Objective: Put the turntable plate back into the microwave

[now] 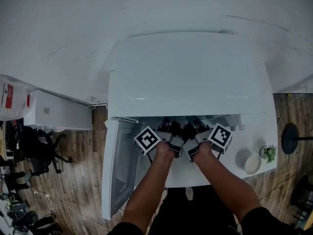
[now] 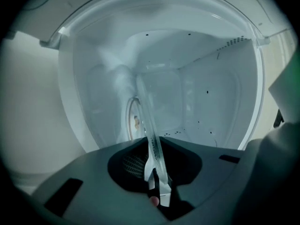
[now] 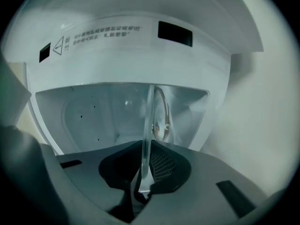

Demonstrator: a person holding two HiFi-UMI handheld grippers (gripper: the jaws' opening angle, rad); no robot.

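Observation:
The white microwave (image 1: 188,72) stands with its door (image 1: 117,170) swung open to the left. Both grippers reach side by side into its mouth, the left gripper (image 1: 168,127) beside the right gripper (image 1: 195,126). The clear glass turntable plate (image 2: 149,125) shows edge-on between the left gripper's (image 2: 157,182) jaws, whose ribbed pad (image 2: 133,163) stands a little off the glass. In the right gripper view the plate (image 3: 149,125) runs edge-on into the cavity (image 3: 93,116). There the right gripper (image 3: 144,182) is shut on its near rim.
On the white counter (image 1: 244,136) to the right of the microwave sit a white cup (image 1: 252,164) and a small green plant (image 1: 268,153). A black round stand base (image 1: 292,138) is on the wood floor at right, an office chair (image 1: 36,151) at left.

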